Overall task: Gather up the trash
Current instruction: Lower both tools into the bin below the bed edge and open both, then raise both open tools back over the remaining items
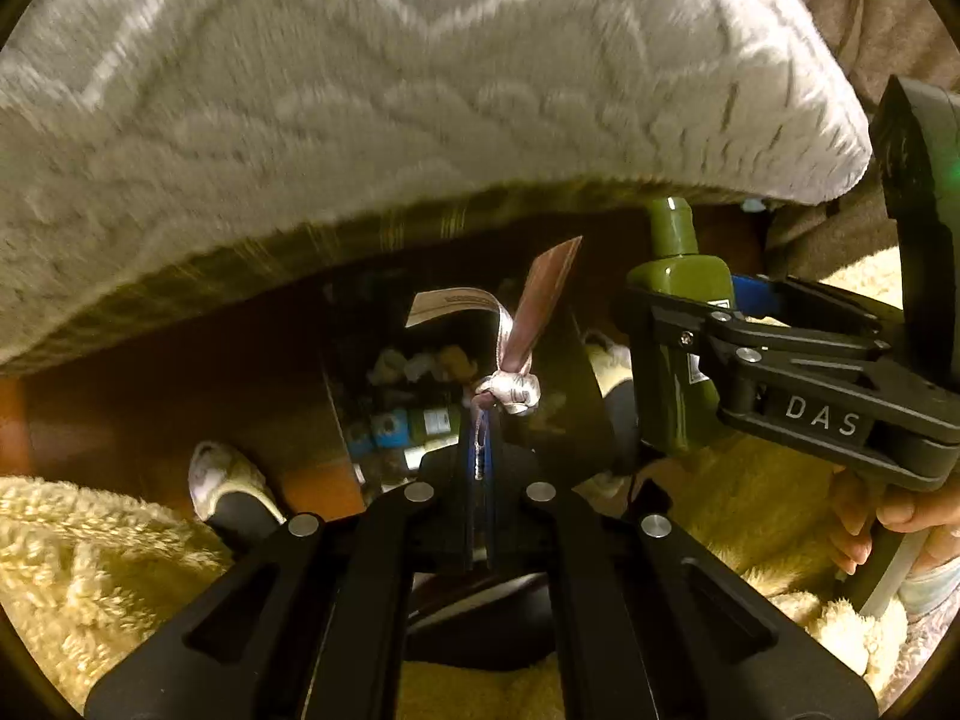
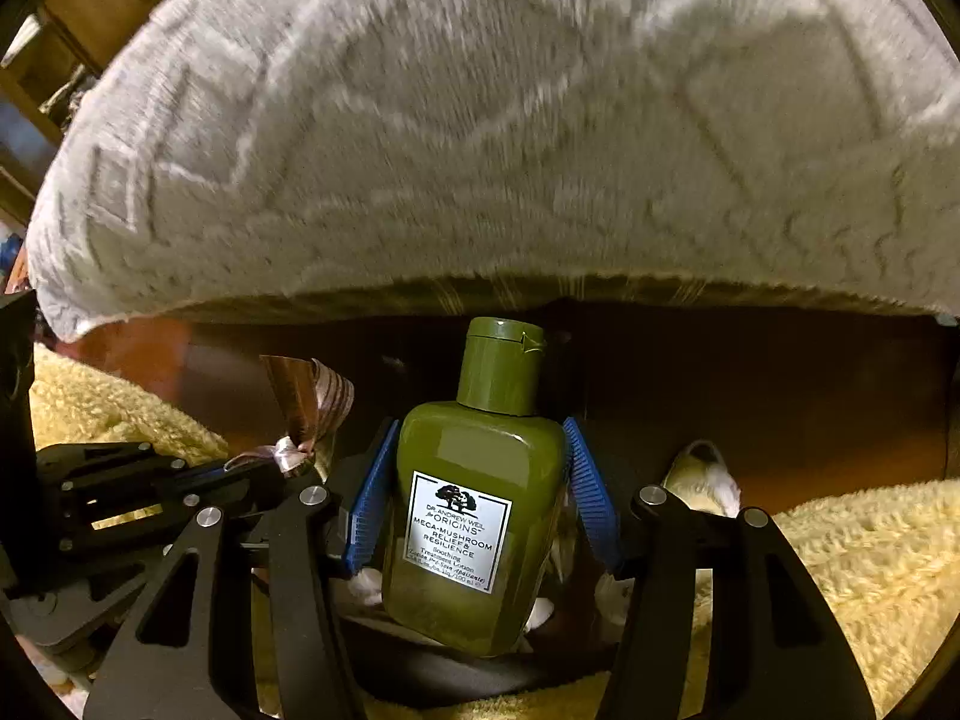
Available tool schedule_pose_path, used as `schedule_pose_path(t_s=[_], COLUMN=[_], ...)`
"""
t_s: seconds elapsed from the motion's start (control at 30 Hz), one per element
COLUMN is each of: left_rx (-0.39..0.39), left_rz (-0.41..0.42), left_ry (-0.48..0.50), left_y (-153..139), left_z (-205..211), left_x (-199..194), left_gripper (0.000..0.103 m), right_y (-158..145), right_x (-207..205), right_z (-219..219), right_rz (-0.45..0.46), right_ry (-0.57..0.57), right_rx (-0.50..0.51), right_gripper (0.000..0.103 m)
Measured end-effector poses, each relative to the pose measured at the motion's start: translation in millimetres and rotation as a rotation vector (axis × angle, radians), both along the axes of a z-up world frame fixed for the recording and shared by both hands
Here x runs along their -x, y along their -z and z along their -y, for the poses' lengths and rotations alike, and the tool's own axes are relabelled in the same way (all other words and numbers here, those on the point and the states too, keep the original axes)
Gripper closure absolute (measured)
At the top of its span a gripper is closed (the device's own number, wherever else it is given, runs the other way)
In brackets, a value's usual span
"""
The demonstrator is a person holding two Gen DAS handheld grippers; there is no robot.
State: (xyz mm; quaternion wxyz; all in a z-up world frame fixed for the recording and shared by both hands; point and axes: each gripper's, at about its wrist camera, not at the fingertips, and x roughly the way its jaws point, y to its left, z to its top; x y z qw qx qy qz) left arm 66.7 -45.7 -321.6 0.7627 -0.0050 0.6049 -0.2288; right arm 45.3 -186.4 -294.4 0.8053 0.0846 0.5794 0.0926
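left wrist view: left hand-held gripper (image 1: pixel 480 450) clamped on knotted ribbon (image 1: pixel 510 387), trash box (image 1: pixel 414 396) directly beyond it. right hand-held gripper (image 2: pixel 474 504) grips upright origins lotion bottle (image 2: pixel 474 516) beside it, equally near.

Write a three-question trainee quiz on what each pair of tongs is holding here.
1. True or false: the left tongs are shut on the knotted pink ribbon.
2. Which item do the right tongs hold? A) a green lotion bottle B) a paper cup C) a slipper
3. Fill in: seen from the left wrist, the dark bin with trash in it lies beyond and below the ____.

Key:
1. True; the fingers are closed together on the ribbon's tail.
2. A; the green lotion bottle sits upright between the blue pads.
3. Ribbon.
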Motion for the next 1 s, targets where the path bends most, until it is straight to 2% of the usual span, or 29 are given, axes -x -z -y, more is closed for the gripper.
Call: schedule_pose_path(t_s=[0.17, 0.27, 0.5, 0.57, 0.67, 0.87, 1.0], left_rx=[0.005, 0.001, -0.011, -0.024, -0.037, -0.066, -0.048], left_rz=[-0.042, -0.048, -0.014, 0.015, 0.067, 0.203, 0.287], left_ry=[0.011, 0.002, -0.023, -0.034, -0.048, -0.058, -0.072], left_y=[10.8, 13.8, 7.4, -0.1, -11.7, -49.8, -87.1], left_z=[1.7, 0.8, -8.3, -10.6, -13.9, -19.3, -24.6], left_x=[-4.1, -0.4, 0.4, 0.3, 2.7, 7.2, 3.3], left_gripper=[0.098, 0.083, 0.067, 0.052, 0.039, 0.027, 0.024], right_y=[10.8, 15.4, 5.8, -3.8, -19.9, -59.7, -102.3], right_x=[-5.8, -13.4, -19.0, -16.8, -10.8, -6.4, -9.5], right_z=[-1.4, -3.3, 6.7, 11.7, 20.1, 34.3, 41.2], right_rz=[-0.032, -0.055, -0.023, -0.001, 0.047, 0.146, 0.259], right_ry=[0.005, 0.011, 0.063, 0.076, 0.099, 0.132, 0.130], right_rx=[-0.007, -0.011, -0.014, -0.015, -0.024, -0.035, -0.002], right_gripper=[0.047, 0.046, 0.030, 0.025, 0.015, 0.010, 0.009])
